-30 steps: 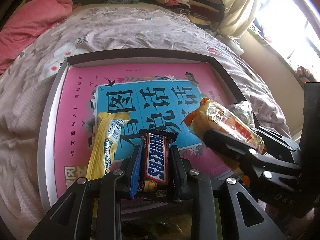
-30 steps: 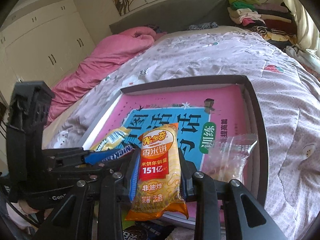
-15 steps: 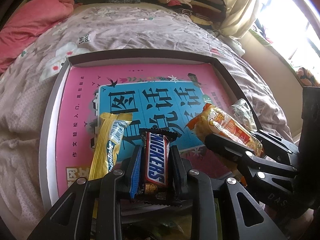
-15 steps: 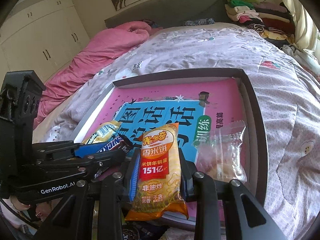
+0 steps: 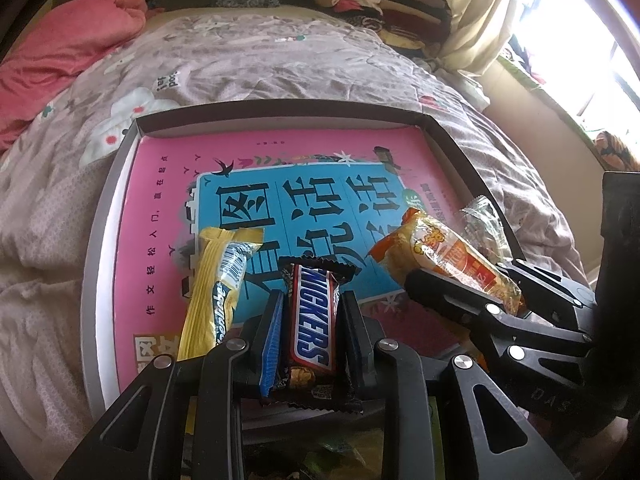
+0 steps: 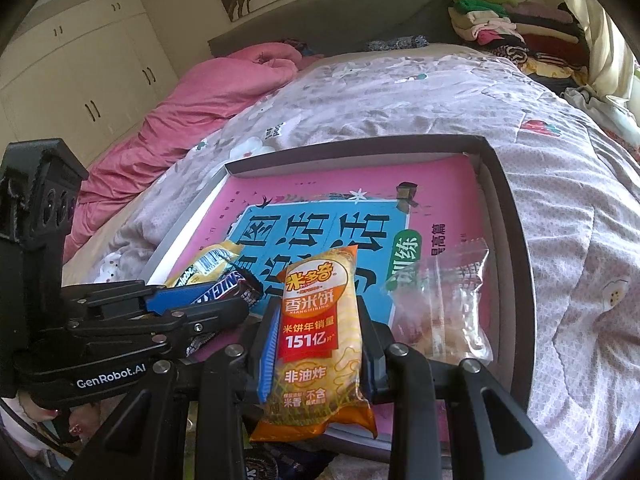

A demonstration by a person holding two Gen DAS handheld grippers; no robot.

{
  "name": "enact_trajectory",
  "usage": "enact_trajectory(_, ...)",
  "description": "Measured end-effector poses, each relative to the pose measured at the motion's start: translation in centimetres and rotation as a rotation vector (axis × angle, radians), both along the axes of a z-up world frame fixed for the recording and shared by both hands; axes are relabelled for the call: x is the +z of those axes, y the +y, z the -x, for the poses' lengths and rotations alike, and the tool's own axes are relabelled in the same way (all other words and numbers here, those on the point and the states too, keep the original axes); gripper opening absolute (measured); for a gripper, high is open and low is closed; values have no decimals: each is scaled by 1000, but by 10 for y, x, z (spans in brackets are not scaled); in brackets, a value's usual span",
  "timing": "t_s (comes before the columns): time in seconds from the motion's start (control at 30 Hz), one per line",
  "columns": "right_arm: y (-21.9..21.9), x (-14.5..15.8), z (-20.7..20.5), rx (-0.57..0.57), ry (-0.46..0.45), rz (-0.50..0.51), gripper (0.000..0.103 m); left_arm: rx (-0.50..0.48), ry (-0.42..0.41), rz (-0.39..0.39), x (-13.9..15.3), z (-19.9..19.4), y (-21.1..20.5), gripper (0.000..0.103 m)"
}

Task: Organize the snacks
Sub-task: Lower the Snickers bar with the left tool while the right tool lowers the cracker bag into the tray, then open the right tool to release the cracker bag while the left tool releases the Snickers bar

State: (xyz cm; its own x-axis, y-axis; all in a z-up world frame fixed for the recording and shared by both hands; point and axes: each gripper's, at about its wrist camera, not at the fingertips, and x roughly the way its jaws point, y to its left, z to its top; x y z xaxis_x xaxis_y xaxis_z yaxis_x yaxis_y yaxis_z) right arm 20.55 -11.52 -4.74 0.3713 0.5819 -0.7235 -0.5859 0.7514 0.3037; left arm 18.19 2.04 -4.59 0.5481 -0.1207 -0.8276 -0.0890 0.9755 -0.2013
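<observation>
A: Where are we with the snacks?

B: Mid-placement, I'd say. The left gripper (image 5: 310, 312) is clenched on the Snickers bar (image 5: 312, 316), and the right gripper (image 6: 318, 332) is clamped on the orange rice-cracker pack (image 6: 316, 336). Both hang over the near edge of the shallow box (image 5: 100, 248), which lies on the bed (image 5: 248, 60).

A: And what's already in the box?

B: A yellow wafer bar (image 5: 218, 284) lies on the pink book cover (image 5: 168, 184) lining the bottom, at about seven o'clock in the left wrist view, just beside the Snickers. A clear plastic packet (image 6: 444, 304) lies against the right wall, near four o'clock in the right wrist view.

A: So the two held ones go between them?

B: That looks the sensible reading: a row along the near edge, with a gap between the wafer and the clear packet. The next move calls for lowering each pack until it lies flat on the cover, parallel to its neighbours, then releasing. The grippers are close together, so I'd set one down first.
</observation>
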Motion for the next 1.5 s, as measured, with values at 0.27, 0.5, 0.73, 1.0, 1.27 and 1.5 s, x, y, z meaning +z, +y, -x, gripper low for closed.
enact_trajectory(0.27, 2, -1, 0, 11, 12, 7, 35, -5, 6, 0, -1, 0, -1, 29)
enact_trajectory(0.5, -1, 1, 0, 5, 14, -2, 38, -9, 8, -6, 0, 0, -1, 29)
enact_trajectory(0.73, -4, 5, 0, -1, 11, -13, 41, 0, 6, -6, 2, 0, 1, 29)
enact_trajectory(1.0, -4, 5, 1, 2, 6, 18, 42, 6, 5, -8, 4, 2, 3, 30)
enact_trajectory(1.27, -7, 6, -1, -36, -37, 55, 42, 10, 0, 0, 7, 4, 4, 35)
enact_trajectory(1.5, -14, 9, -4, -56, -27, 33, 42, 4, -26, -1, 18, 9, 1, 43)
